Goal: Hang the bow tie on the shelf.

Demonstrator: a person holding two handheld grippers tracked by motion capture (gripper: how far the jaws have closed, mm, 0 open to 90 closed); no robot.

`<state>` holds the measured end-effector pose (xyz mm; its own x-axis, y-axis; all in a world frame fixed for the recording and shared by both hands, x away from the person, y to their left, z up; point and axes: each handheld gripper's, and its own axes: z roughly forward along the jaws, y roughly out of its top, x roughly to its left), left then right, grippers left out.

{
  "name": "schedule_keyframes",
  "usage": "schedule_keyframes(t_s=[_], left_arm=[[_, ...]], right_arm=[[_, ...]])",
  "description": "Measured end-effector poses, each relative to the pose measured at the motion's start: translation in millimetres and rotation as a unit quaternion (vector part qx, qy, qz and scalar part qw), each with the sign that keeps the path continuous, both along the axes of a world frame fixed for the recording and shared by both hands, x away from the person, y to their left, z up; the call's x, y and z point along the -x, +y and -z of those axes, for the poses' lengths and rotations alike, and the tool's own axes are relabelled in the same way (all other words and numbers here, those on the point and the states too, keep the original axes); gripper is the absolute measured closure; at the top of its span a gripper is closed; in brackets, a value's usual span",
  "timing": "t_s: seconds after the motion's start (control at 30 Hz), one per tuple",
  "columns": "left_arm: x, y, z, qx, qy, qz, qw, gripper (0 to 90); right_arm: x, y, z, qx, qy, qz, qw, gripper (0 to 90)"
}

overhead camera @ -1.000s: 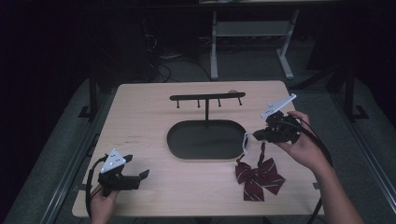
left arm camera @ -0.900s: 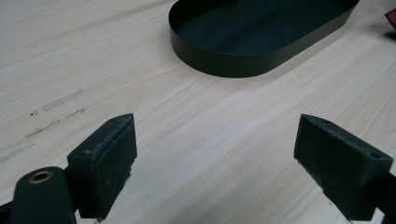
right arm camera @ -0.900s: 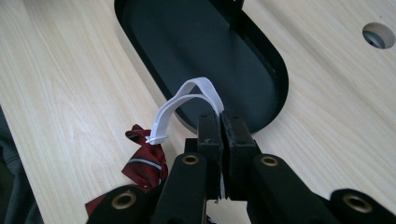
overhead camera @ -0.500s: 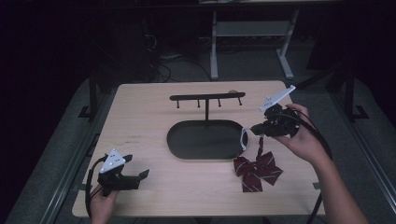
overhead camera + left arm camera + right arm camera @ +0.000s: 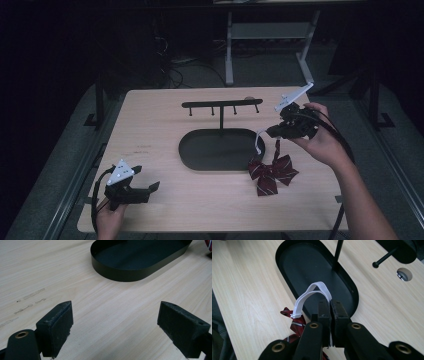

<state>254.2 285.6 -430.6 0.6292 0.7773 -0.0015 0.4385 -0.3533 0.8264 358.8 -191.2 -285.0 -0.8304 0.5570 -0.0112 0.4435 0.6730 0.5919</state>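
A dark red striped bow tie (image 5: 271, 171) hangs from its white elastic loop (image 5: 259, 140), its lower part resting on the table right of the tray. My right gripper (image 5: 272, 132) is shut on that white loop (image 5: 312, 296), held above the tray's right end; the bow (image 5: 294, 322) dangles below the jaws. A black oval tray (image 5: 220, 149) carries a post with a hook bar (image 5: 222, 105) across its top. My left gripper (image 5: 150, 189) rests at the table's front left, open, with bare wood between its pads (image 5: 56, 326).
The tray's rim (image 5: 130, 275) lies ahead of the left gripper. A round hole (image 5: 404, 274) in the tabletop sits beyond the tray (image 5: 294, 260). A metal frame (image 5: 265, 37) and cables stand on the floor behind the table.
My right gripper has risen and moved back toward the hook bar, lifting the bow tie by its loop. The left gripper has stayed still.
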Motion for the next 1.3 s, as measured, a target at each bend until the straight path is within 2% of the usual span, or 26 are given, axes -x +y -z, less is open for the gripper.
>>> schedule_keyframes(t_s=[0.2, 0.53, 0.73, 0.83, 1.3], left_arm=[[0.0, 0.0, 0.0, 0.000, 0.000, 0.001, 1.0000, 13.1], [-0.2, -0.3, 0.0, -0.002, 0.001, 0.004, 1.0000, 13.1], [-0.5, -1.1, 0.1, -0.003, 0.001, 0.007, 1.0000, 13.1], [-0.2, -1.5, -0.1, -0.001, 0.004, 0.007, 1.0000, 13.1], [-0.6, -2.0, -0.4, 0.001, 0.003, 0.007, 1.0000, 13.1]], right_arm=[[-7.8, 4.4, -5.8, 0.005, -0.005, 0.004, 1.0000, 87.1], [-27.9, 7.2, -8.5, 0.013, 0.004, 0.019, 0.9997, 87.0], [-37.2, 9.4, -13.7, 0.011, 0.004, 0.024, 0.9996, 87.0], [-43.3, 12.0, -15.3, 0.005, 0.011, 0.024, 0.9996, 86.9], [-60.4, 13.8, -20.5, 0.009, 0.013, 0.038, 0.9991, 86.9]])
